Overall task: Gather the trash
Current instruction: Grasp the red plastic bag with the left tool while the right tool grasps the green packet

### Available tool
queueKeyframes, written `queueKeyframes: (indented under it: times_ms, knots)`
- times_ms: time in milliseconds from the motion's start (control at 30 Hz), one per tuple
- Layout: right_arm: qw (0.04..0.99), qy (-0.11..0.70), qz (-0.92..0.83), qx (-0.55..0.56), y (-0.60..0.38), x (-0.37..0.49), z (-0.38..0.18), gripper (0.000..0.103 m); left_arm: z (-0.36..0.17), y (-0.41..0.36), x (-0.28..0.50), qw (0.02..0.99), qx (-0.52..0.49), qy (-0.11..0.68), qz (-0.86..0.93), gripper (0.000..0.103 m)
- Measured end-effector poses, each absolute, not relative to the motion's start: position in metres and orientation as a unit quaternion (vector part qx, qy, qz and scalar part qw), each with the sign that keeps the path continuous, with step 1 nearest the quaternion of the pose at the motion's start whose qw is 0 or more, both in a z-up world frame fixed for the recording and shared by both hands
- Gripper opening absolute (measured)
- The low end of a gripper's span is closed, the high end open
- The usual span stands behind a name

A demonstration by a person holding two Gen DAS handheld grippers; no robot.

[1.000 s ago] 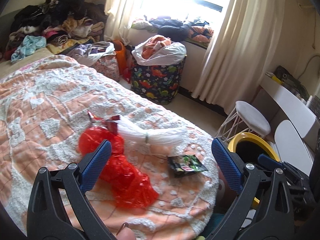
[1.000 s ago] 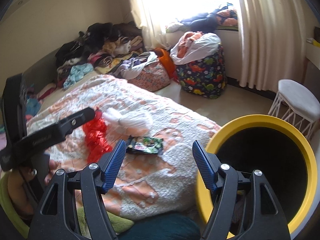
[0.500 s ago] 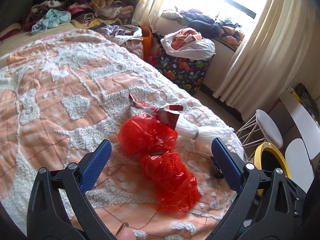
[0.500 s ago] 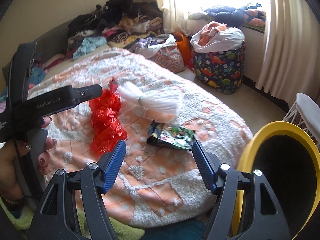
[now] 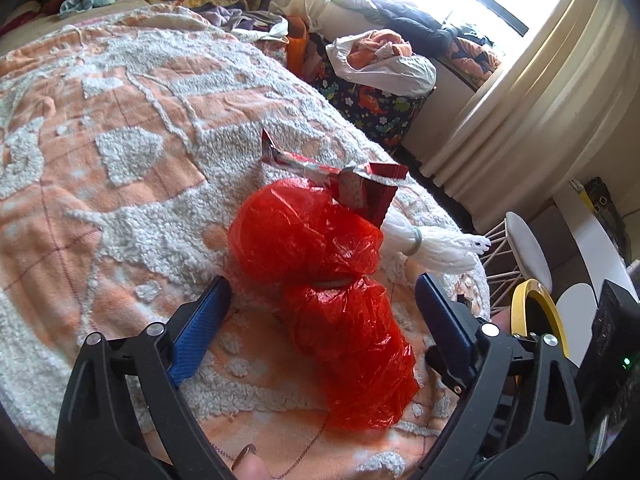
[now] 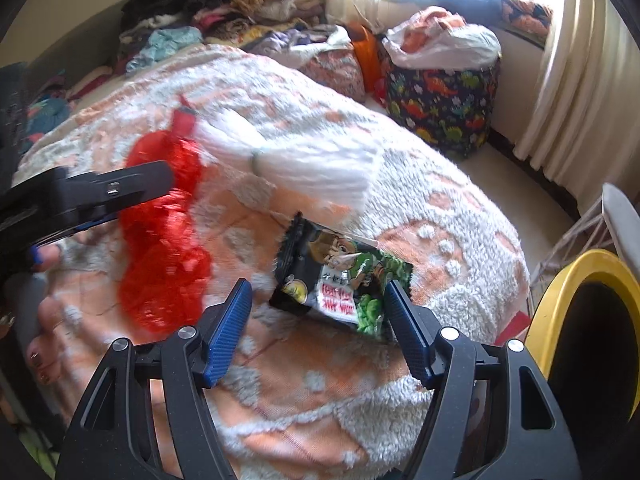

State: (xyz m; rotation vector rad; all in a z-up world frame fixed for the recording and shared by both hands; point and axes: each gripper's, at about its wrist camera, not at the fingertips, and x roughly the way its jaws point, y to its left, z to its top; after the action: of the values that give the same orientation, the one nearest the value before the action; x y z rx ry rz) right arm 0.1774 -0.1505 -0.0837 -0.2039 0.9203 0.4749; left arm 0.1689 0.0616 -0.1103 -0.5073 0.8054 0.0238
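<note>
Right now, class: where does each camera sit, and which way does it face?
Left wrist: sits on the left gripper, looking down at the red plastic bag between its closing jaws; a fingertip shows.
Right wrist: sits on the right gripper, looking down at the snack packet, jaws closing; the left hand shows.
Shared: bag, white bundle, yellow bin.

Left gripper (image 5: 320, 300) dropped closer, now astride red bag (image 5: 332, 276), right gripper (image 6: 318, 304) down over snack pkt (image 6: 340, 276), both closing.
</note>
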Motion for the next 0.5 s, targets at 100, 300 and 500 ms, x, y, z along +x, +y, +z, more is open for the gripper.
queueKeyframes:
  times_ms: [100,300,500]
  knots:
    - [0.865,0.442,0.224,-0.077,-0.156,0.181,-0.087,0.053,-0.113,0.06,0.169,0.887,-0.244,0.391,0.009,0.083]
    - [0.869,0.433,0.238,-0.029,-0.172,0.178,-0.083,0.023,-0.117,0.056,0.17,0.886,-0.241,0.397,0.008,0.078]
    - [0.876,0.417,0.241,0.004,-0.186,0.166,-0.072,0.015,-0.118,0.052,0.168,0.884,-0.236,0.403,0.015,0.061]
